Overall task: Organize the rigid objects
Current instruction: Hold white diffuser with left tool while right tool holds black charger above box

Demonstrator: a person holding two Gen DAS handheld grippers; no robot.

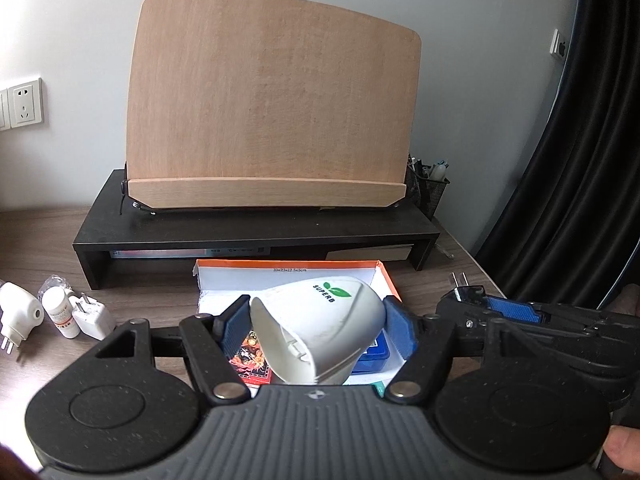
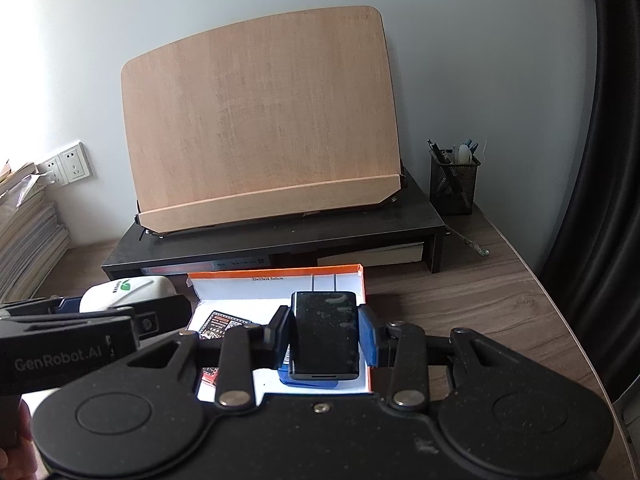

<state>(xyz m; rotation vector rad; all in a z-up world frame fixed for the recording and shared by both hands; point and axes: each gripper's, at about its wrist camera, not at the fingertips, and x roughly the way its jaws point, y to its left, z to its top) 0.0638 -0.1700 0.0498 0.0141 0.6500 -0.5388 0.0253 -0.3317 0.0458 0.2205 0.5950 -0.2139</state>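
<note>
Over the orange-edged box (image 2: 362, 280) on the table (image 2: 480, 304), the left gripper (image 1: 316, 320) grasps a white plug adapter (image 1: 320, 320) and the right gripper (image 2: 325, 336) clasps a black charger (image 2: 324, 332). Next, likely lowering each in, avoiding collision.

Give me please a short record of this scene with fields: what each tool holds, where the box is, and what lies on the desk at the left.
left tool: shut on white SUPERB adapter, held above the box
right tool: shut on black plug block, also above the box
box: open, orange rim, white inside, on the desk before the black riser
in box: patterned card, blue case
desk, left side: white plug, small bottle, white charger
</note>
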